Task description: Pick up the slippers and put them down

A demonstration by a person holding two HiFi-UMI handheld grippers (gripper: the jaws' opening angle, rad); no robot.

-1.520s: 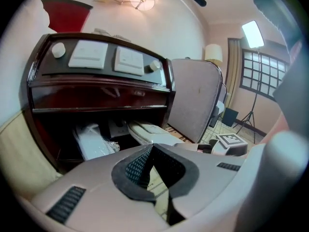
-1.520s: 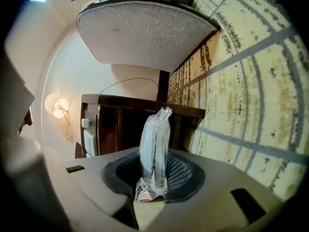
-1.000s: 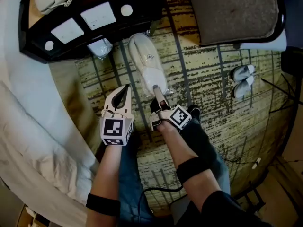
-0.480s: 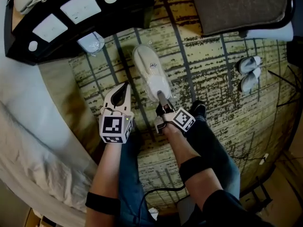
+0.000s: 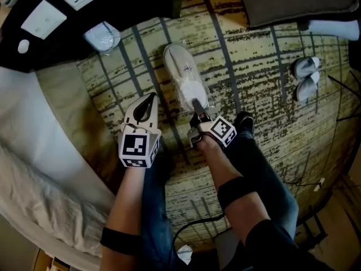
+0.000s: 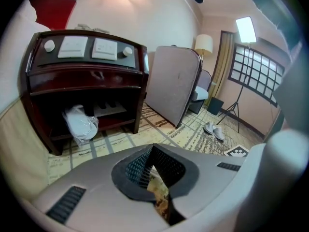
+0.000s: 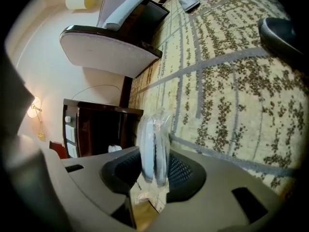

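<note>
A pair of white slippers sealed in a clear plastic pack (image 5: 183, 78) stretches away from me over the patterned carpet (image 5: 254, 66). My right gripper (image 5: 197, 104) holds the pack's near end. In the right gripper view the pack (image 7: 153, 144) stands on edge between the pads of the right gripper (image 7: 153, 166). Its jaws have just been opening a little, with the pack still between them. My left gripper (image 5: 148, 103) hangs beside it on the left, shut and empty. In the left gripper view the left gripper (image 6: 153, 151) has only carpet showing past its tips.
A second plastic-wrapped pack (image 5: 101, 36) lies at the foot of the dark wooden nightstand (image 5: 130, 7). Grey slippers (image 5: 306, 78) sit on the carpet at the right. An armchair (image 5: 293, 1) stands ahead, the white bed (image 5: 34, 151) at the left, my black shoe (image 5: 243, 120) by the right gripper.
Both grippers have sunk toward the carpet, the right one carrying the slipper pack down with it. The nightstand has slid toward the picture's top left.
</note>
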